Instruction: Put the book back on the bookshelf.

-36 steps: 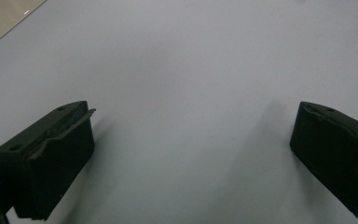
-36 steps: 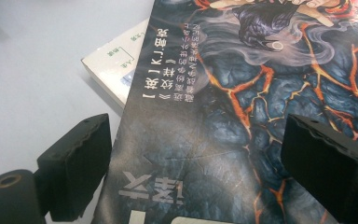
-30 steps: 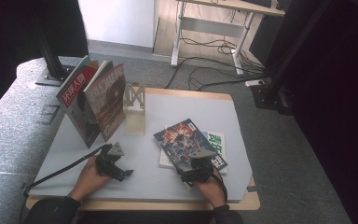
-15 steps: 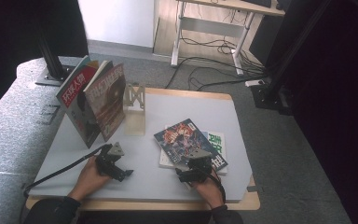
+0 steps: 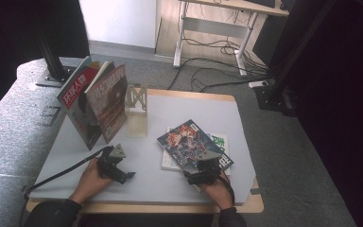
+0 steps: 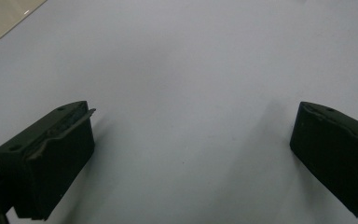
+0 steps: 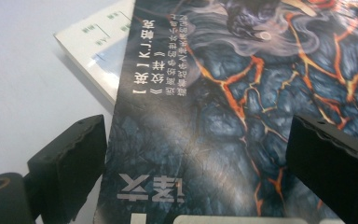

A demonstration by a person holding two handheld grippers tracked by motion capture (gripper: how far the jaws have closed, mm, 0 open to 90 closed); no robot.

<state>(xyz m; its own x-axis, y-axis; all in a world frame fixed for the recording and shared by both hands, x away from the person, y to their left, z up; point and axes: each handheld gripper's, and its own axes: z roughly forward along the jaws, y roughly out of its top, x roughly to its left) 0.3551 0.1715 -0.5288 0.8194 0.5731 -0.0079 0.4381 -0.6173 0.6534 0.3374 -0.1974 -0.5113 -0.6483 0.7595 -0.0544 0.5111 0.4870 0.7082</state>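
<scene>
My right gripper (image 7: 196, 154) hangs wide open over the near edge of the glossy dark magazine with orange lava cracks (image 5: 189, 144), top of the flat stack. I should straddle that edge squarely before closing; my left gripper (image 6: 191, 144) idles open.

The white book (image 5: 170, 158) is mostly covered by the dark magazine (image 5: 189, 144), whose cover is cut off in the right gripper view.

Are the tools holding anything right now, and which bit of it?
Nothing is held. The right tool is open over the dark magazine's near edge, not pinching it. The left tool is open over the bare table.
</scene>
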